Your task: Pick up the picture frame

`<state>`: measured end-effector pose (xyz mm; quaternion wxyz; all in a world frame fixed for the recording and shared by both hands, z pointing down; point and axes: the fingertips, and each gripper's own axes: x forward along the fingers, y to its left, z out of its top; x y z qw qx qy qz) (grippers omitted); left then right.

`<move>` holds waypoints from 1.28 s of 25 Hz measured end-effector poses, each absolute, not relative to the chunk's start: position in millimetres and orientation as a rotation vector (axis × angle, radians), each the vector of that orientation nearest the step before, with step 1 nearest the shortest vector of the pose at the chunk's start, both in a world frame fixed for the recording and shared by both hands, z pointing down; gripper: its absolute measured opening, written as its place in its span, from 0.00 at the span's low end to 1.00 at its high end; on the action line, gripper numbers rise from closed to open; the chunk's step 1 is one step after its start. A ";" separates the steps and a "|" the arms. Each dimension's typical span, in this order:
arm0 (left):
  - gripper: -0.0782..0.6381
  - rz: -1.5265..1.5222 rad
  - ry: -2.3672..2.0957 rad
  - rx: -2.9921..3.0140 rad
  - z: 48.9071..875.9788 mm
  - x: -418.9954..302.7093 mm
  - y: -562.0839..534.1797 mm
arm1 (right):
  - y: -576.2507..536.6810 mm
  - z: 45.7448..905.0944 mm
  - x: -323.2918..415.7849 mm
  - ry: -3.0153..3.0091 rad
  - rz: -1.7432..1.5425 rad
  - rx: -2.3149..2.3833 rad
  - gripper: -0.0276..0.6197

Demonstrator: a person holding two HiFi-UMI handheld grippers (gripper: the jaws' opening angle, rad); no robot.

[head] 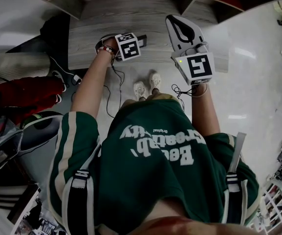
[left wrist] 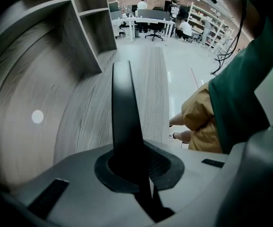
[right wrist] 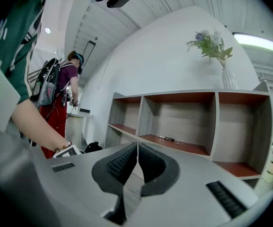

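While the left gripper (left wrist: 138,169) jaws clamp the thin black picture frame (left wrist: 124,108) standing edge-on between them, best lift straight off the grey wood-grain desk (left wrist: 79,122); right gripper (right wrist: 136,162) jaws sit closed, empty.

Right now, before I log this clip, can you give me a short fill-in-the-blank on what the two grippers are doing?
1. The left gripper is shut on a thin black ____, seen edge-on over the grey wooden top.
2. The right gripper has its jaws together and holds ____.
3. The vase on top of the shelf unit holds ____.
Missing words: picture frame; nothing; flowers.
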<state>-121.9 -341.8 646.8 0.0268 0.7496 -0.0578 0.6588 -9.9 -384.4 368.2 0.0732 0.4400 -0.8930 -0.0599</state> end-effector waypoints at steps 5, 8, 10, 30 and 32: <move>0.16 2.043 -0.199 2.319 646.6 -123.3 -339.4 | -381.4 366.2 -10.3 -2.684 -0.188 1.316 0.09; 0.16 2.050 -0.213 2.325 646.6 -122.1 -337.6 | -378.8 363.9 -9.5 -2.688 -0.195 1.311 0.09; 0.16 2.050 -0.218 2.330 646.3 -121.8 -337.5 | -377.5 362.0 -8.7 -2.690 -0.199 1.310 0.09; 0.15 1.697 -0.677 2.517 550.5 -109.9 -347.6 | -362.3 342.8 -19.2 -2.721 -0.207 1.294 0.09; 0.15 1.637 -0.757 2.529 537.7 -111.8 -347.7 | -360.7 341.1 -21.0 -2.729 -0.224 1.288 0.09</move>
